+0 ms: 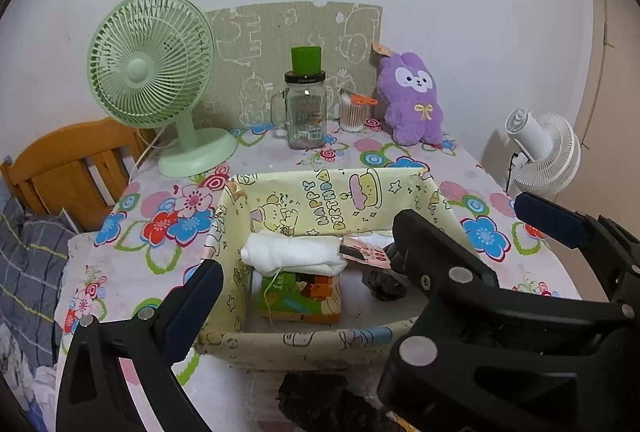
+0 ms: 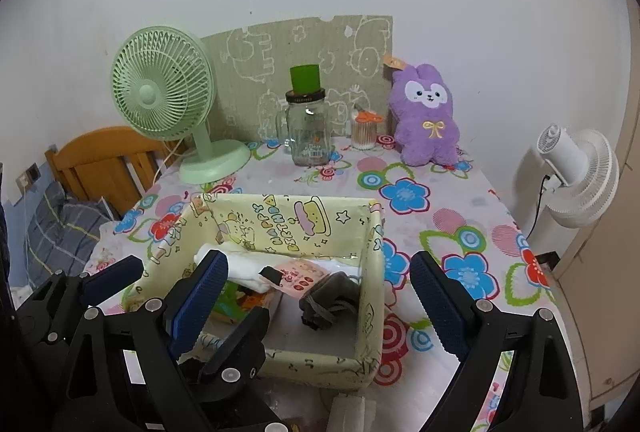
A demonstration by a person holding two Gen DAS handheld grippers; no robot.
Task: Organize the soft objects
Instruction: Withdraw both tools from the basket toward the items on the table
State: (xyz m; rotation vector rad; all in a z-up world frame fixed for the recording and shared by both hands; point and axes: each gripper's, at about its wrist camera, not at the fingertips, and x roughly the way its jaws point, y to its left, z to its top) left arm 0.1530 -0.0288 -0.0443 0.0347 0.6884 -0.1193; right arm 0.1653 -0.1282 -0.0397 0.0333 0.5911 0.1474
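A yellow birthday-print box [image 1: 320,192] [image 2: 372,272] stands on the flowered tablecloth. In it lie a rolled white cloth [image 1: 292,252] [image 2: 244,268], a pink-tagged item [image 1: 370,252] [image 2: 298,276], a dark grey soft bundle [image 1: 386,286] [image 2: 332,298] and a green-orange packet [image 1: 300,298]. A purple plush bunny [image 1: 412,100] [image 2: 428,120] leans on the back wall. My left gripper [image 1: 316,292] hangs open over the box's near left side, nothing between its pads. My right gripper [image 2: 320,284] is open above the box's near right part, also empty. The two grippers overlap side by side.
A green desk fan [image 1: 152,72], a glass mug jar with a green lid [image 1: 306,112] and a cotton-swab tub [image 1: 352,116] line the back. A white fan [image 2: 576,176] stands off the table's right edge. A wooden headboard [image 1: 68,168] and plaid bedding lie left. A dark lump [image 1: 312,400] sits before the box.
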